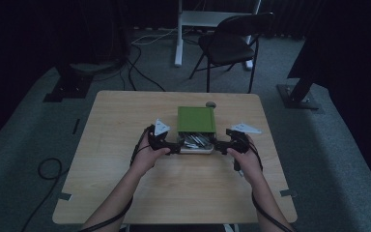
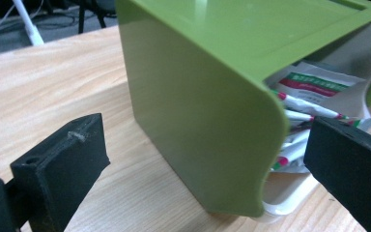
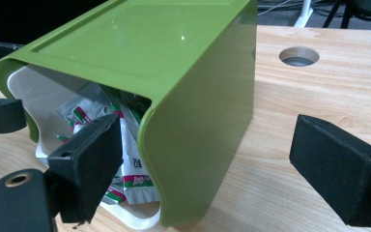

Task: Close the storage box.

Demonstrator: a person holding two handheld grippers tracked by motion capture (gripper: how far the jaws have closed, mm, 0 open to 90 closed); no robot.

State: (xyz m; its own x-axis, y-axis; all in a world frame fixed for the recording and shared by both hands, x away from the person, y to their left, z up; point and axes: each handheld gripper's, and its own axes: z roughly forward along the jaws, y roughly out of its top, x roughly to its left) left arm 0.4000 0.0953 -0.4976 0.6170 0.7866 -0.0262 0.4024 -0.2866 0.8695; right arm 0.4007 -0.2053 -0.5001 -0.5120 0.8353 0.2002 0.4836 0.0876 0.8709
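A light wooden table (image 1: pixel 125 183) stands on grey carpet (image 1: pixel 24 145), with a round cable hole (image 3: pixel 298 56) near its far edge. Beyond it a dark folding chair (image 1: pixel 232 41) sits beside a white stand (image 1: pixel 178 34), and black cables (image 1: pixel 140 72) trail across the floor between dark stand bases (image 1: pixel 70 87).

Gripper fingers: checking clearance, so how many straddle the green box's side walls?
4. The left gripper has black fingers either side of the green plastic box's left wall; the right gripper has fingers either side of its right wall.
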